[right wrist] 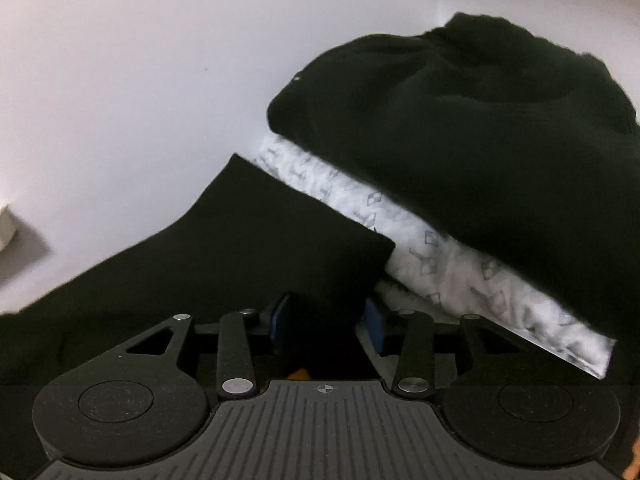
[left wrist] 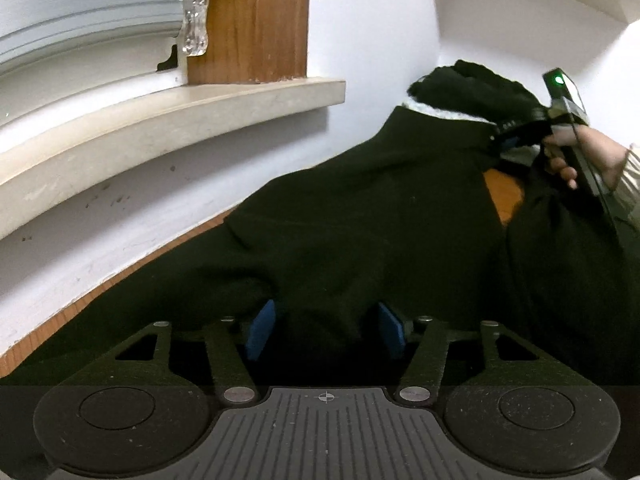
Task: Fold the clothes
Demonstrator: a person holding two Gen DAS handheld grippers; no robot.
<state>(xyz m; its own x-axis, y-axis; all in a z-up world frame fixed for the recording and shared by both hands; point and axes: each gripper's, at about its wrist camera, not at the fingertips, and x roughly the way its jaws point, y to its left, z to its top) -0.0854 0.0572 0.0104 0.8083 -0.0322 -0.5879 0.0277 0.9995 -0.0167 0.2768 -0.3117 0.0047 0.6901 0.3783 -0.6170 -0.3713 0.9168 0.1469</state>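
Both tongs clenched on the dark garment, stretched taut across frame centre above the surface: left tongs pinch one edge, right tongs a corner, likely keeping it flat for folding. Folded stack upper right.

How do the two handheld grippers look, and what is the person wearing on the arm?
Each gripper, the left gripper and the right gripper, has a black frame with triangular cut-outs, silver pivot pins, two round discs, a ribbed grey plate bearing a crosshair mark, and blue pads on the fingers. Seen from the left wrist view, the right gripper shows a green light. The sleeve looks light, beige-grey.
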